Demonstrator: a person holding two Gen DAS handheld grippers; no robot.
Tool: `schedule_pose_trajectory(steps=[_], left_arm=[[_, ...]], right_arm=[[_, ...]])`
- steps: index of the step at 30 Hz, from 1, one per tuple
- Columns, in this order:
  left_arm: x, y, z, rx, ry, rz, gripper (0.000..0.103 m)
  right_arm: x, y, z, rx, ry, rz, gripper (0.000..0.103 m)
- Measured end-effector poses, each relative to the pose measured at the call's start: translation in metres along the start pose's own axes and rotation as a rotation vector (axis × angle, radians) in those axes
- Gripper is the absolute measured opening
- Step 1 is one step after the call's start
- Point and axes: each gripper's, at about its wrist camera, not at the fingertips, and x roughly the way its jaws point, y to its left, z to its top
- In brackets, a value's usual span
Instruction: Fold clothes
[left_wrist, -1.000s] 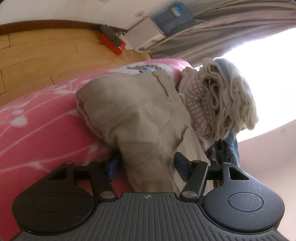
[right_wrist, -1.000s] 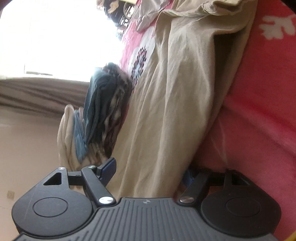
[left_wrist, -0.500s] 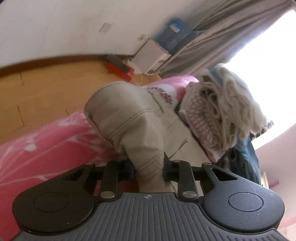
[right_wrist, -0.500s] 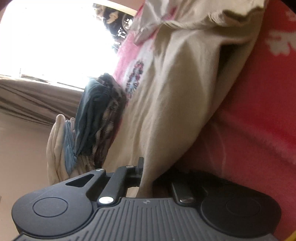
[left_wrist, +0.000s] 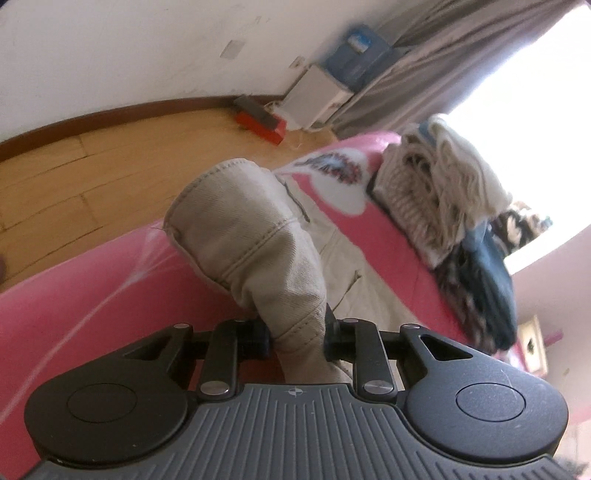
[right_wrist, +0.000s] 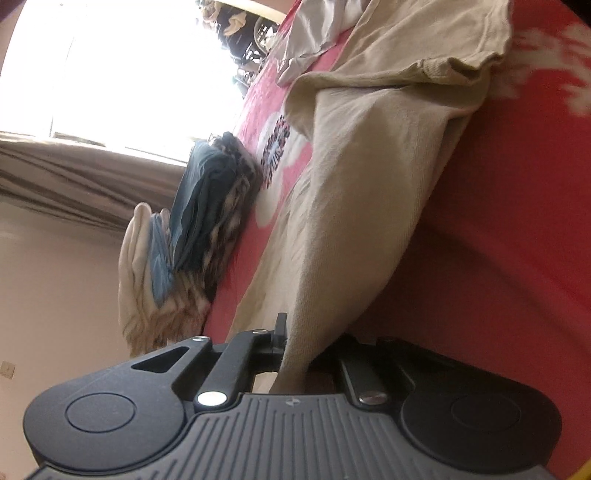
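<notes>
Left wrist view: your left gripper (left_wrist: 297, 332) is pinching a bunched fold of the khaki trousers (left_wrist: 258, 236), with the cloth squeezed between both fingers and lifted clear of the bed. The raised fold shows a stitched hem curling over at its top. The remainder of the trousers lies flat on the pink blanket (left_wrist: 92, 295) beyond the gripper, running toward the far edge of the bed. A stack of folded clothes (left_wrist: 443, 192) sits on the blanket to the right, cream knitwear uppermost from this angle, dark blue and patterned pieces beside it. Off the bed you have a wooden floor (left_wrist: 92, 166), a red box (left_wrist: 266, 123) near the skirting, a white case (left_wrist: 314, 96) against the wall and a grey curtain (left_wrist: 443, 62) beside a bright window.

Right wrist view: your right gripper (right_wrist: 295, 339) is closed on another part of the same khaki trousers (right_wrist: 369, 184); the fabric passes between the fingers, though the right finger is in shadow. The cloth rises from the gripper in a taut ridge and spreads across the pink blanket (right_wrist: 517, 240). The stack of folded clothes (right_wrist: 199, 229) stands just beside the trousers, on their left. A pale grey garment (right_wrist: 314, 40) lies at the far end of the bed, near the overexposed window.
</notes>
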Motion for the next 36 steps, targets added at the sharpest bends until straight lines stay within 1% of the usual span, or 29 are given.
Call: schedule_pose_trajectory(steps=[5,8,11,13,15,17,20,22,24,27,28,29,32,34,36], left_arm=[[-0.037,0.017,-0.015,0.030,0.021,0.029,0.022],[-0.038,0.025,-0.027,0.080,0.036,0.070,0.023],[-0.028,0.035,-0.037,0.093,0.056,0.101,0.024],[-0.028,0.038,-0.037,0.101,0.069,0.101,0.027],[-0.027,0.042,-0.037,0.109,0.081,0.100,0.029],[-0.027,0.046,-0.037,0.116,0.094,0.100,0.031],[-0.028,0.051,-0.037,0.129,0.113,0.100,0.037],[-0.036,0.053,-0.035,0.140,0.120,0.106,0.045],[-0.044,0.056,-0.034,0.154,0.126,0.113,0.047],[-0.059,0.059,-0.032,0.178,0.138,0.128,0.050],[-0.065,0.061,-0.031,0.186,0.141,0.136,0.050],[-0.071,0.062,-0.030,0.194,0.143,0.144,0.051],[-0.092,0.068,-0.020,0.221,0.122,0.209,0.050],[-0.108,0.076,-0.009,0.200,0.076,0.237,0.050],[-0.117,0.080,0.003,0.179,0.026,0.243,0.051]], right_arm=[[-0.040,-0.009,-0.023,0.000,0.038,-0.019,0.005],[-0.052,-0.019,-0.034,-0.015,0.045,-0.038,0.005],[-0.042,-0.032,-0.039,-0.040,0.054,-0.077,0.006],[-0.034,-0.040,-0.040,-0.055,0.074,-0.109,0.006],[-0.034,-0.045,-0.038,-0.031,0.084,-0.093,0.006],[-0.037,-0.044,-0.036,-0.041,0.101,-0.092,0.007],[-0.044,-0.043,-0.036,-0.048,0.114,-0.093,0.013],[-0.049,-0.044,-0.037,-0.044,0.119,-0.086,0.019],[-0.056,-0.044,-0.037,-0.039,0.123,-0.084,0.026],[-0.070,-0.042,-0.036,-0.043,0.134,-0.103,0.036],[-0.076,-0.040,-0.035,-0.056,0.135,-0.122,0.037],[-0.083,-0.035,-0.035,-0.092,0.135,-0.155,0.041],[-0.103,-0.020,-0.035,-0.202,0.136,-0.255,0.047],[-0.116,-0.007,-0.035,-0.308,0.146,-0.309,0.047],[-0.126,0.006,-0.036,-0.408,0.156,-0.346,0.048]])
